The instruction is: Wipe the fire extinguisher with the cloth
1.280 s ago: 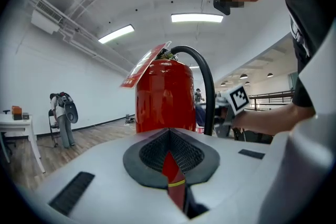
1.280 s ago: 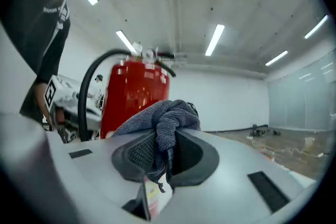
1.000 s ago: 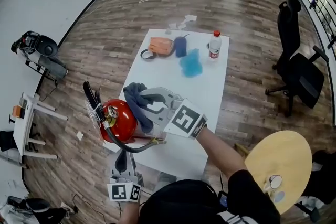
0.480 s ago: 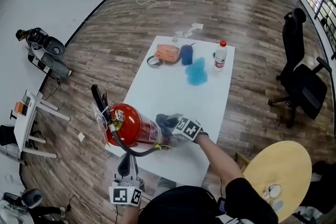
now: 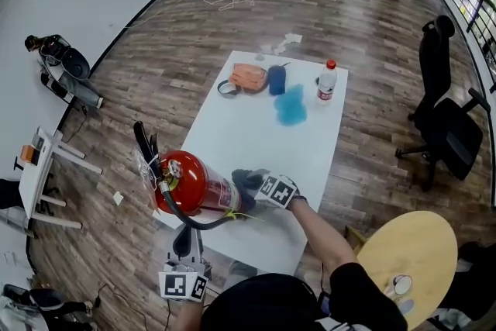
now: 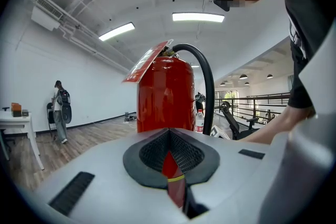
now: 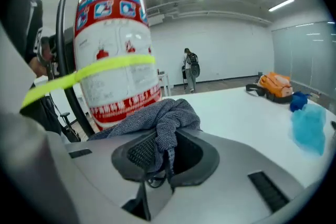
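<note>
Fire extinguisher [image 5: 186, 184] contact: right gripper [image 7: 163, 150] jaws clamp the grey cloth [image 7: 170, 113], bunched against its lower end at 9 o'clock. Left gripper [image 6: 169, 150] jaws close on a narrow red part of it at 12 o'clock. It leans at the near-left corner of the white table [image 5: 263, 136].

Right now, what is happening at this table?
A person is wiping an extinguisher that stands at the near corner of the table. The right gripper clamps a grey cloth, held low against the label side. The left gripper grips a red part of the extinguisher, apparently to steady it.
</note>
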Demonstrator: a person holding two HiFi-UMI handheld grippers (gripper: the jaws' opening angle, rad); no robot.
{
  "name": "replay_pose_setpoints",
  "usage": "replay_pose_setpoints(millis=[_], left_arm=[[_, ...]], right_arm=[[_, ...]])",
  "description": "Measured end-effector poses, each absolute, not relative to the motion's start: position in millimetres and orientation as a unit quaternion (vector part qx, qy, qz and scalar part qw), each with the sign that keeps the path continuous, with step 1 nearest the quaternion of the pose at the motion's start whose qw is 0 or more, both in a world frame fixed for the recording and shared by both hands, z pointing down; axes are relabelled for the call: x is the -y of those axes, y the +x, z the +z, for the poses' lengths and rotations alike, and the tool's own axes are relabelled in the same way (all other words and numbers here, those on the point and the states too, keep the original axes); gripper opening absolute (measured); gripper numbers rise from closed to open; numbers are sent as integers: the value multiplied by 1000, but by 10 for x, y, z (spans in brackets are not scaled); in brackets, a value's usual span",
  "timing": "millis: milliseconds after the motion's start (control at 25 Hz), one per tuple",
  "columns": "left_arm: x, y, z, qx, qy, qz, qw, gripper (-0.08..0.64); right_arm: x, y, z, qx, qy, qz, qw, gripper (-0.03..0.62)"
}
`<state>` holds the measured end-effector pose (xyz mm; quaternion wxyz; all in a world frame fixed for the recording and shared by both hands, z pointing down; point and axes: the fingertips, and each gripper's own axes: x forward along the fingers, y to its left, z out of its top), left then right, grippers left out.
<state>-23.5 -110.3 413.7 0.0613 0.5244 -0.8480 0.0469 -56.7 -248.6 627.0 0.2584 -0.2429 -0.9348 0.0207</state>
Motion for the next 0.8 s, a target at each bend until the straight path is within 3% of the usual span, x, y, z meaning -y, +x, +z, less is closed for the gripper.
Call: replay_pose_setpoints(millis=[280, 600, 800], left_arm=[[1003, -261, 4170, 853, 515, 46, 67, 21], [977, -290, 4144, 854, 514, 45, 63, 21], [1005, -269, 4168, 852, 518, 48, 65, 21]], right_arm=[[2505, -1033, 5283, 934, -310, 7, 176, 83], [2504, -980, 3415, 943, -331, 2, -45, 81], [2467, -1002, 3336, 941, -336, -24, -42, 81]])
